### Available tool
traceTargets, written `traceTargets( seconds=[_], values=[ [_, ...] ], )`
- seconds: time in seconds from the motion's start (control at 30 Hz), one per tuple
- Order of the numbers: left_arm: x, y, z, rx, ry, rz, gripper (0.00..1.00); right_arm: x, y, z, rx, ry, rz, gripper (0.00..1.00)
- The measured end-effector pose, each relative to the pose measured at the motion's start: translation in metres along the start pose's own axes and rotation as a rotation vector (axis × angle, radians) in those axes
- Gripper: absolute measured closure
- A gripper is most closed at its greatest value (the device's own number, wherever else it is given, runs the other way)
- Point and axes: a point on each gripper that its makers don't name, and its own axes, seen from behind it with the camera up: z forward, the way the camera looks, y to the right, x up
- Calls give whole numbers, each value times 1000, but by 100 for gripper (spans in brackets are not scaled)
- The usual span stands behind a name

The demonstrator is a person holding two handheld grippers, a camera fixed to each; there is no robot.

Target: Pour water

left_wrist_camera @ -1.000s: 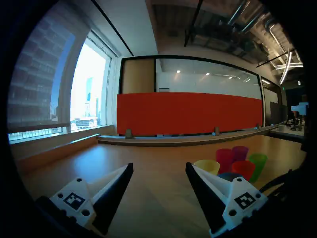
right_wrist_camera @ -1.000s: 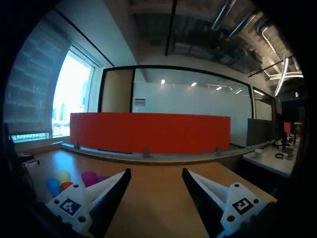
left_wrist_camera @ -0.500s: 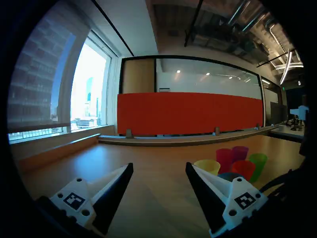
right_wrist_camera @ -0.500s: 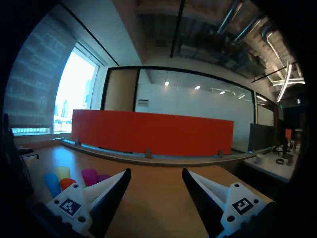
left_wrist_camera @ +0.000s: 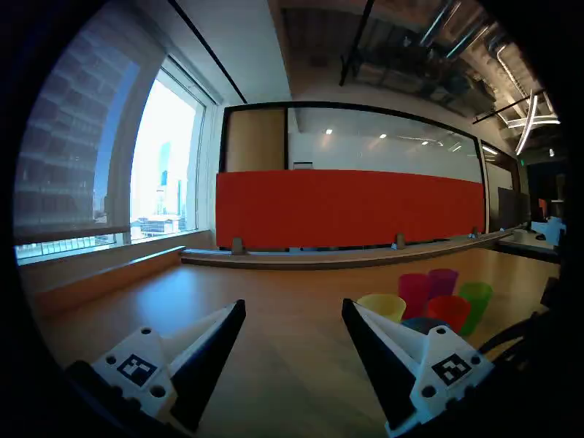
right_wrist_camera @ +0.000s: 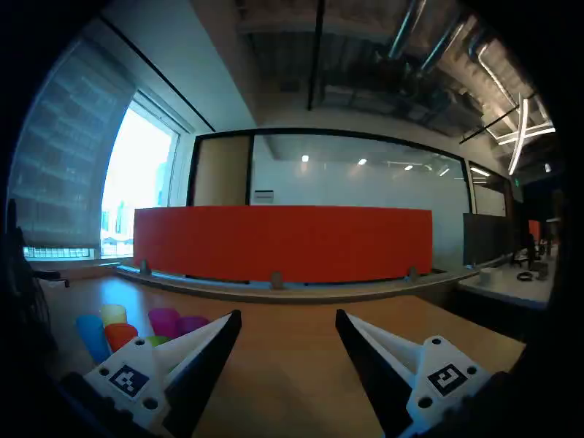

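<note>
Several coloured plastic cups stand grouped on the wooden table. In the left gripper view they sit at the right: a yellow cup, a red cup, a pink cup, a purple cup and a green cup, with a dark blue one partly hidden behind the right finger. My left gripper is open and holds nothing. In the right gripper view the cups are at the lower left: a blue cup, a yellow cup, a red cup, a pink cup. My right gripper is open, nothing between its fingers.
The wooden table stretches ahead to a red divider panel at its far edge. A bright window is on the left. Another desk with small items lies at the right in the right gripper view.
The right gripper's view has shifted slightly, so the cups now sit a bit farther in from the left edge. The left gripper has stayed still. Both stay open.
</note>
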Motion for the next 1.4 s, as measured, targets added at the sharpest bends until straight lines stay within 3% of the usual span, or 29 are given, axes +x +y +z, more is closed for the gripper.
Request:
traceTargets(
  seconds=[0.3, 0.8, 1.4],
  values=[
    [0, -1, -1, 0, 0, 0, 2, -11, 16, -1, -19, 4, 33, 0],
    [0, 0, 0, 0, 0, 0, 2, -34, 21, 2, -32, -31, 14, 0],
    [0, 0, 1, 0, 0, 0, 2, -48, 32, 6, -55, -64, 33, 0]
  ],
)
